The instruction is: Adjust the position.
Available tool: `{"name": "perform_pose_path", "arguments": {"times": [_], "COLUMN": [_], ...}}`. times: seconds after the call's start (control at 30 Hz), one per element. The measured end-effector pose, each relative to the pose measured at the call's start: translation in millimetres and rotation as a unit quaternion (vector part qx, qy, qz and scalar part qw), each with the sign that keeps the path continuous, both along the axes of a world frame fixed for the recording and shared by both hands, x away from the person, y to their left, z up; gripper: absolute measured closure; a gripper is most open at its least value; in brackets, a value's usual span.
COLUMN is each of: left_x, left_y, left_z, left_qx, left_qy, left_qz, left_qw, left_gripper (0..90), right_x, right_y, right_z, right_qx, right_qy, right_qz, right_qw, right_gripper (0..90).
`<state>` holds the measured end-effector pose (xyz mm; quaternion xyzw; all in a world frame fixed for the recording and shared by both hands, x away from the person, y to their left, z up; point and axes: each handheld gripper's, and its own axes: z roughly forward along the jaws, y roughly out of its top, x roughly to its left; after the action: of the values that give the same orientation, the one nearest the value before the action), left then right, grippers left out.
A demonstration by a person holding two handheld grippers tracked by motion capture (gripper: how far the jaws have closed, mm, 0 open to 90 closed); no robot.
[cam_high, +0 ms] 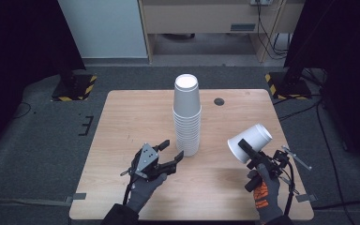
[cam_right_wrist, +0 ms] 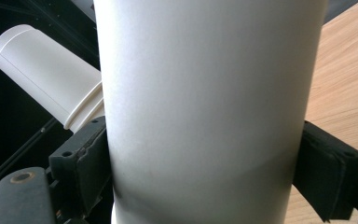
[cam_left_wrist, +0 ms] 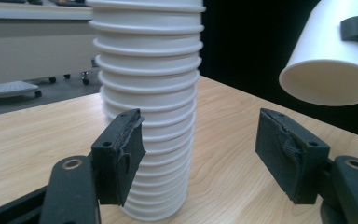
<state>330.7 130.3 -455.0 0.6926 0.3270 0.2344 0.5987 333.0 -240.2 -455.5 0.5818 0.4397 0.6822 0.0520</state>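
A tall stack of white paper cups (cam_high: 187,117) stands upside down near the middle of the wooden table (cam_high: 122,122). My left gripper (cam_high: 173,148) is low on the table just left of the stack's base, open, with nothing between its pads. In the left gripper view the stack (cam_left_wrist: 149,93) rises just beyond the left jaw of that gripper (cam_left_wrist: 200,149). My right gripper (cam_high: 246,149) is shut on a single white cup (cam_high: 251,139), held tilted above the table's right side with its mouth facing left. The held cup (cam_right_wrist: 205,93) sits between the right gripper's (cam_right_wrist: 205,172) pads.
A small black round hole (cam_high: 219,101) lies in the table behind the stack. Stand bases with yellow-black stripes (cam_high: 77,86) sit on the grey floor at both far corners. A light cabinet (cam_high: 206,23) stands at the back.
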Motion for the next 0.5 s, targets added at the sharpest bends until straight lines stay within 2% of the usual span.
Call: {"name": "perform_pose_path", "arguments": {"times": [0.5], "left_x": [3.7], "left_y": [-30.3], "left_z": [-1.5], "left_qx": [-0.002], "left_qy": [-0.008], "left_qz": [-0.022], "left_qw": [0.9997], "left_gripper": [31.8], "right_x": [0.2], "right_y": [1.8], "right_z": [-1.5], "right_qx": [0.011], "right_qy": [0.005], "right_qz": [0.005], "right_qw": [0.9999], "right_gripper": [14.8]}}
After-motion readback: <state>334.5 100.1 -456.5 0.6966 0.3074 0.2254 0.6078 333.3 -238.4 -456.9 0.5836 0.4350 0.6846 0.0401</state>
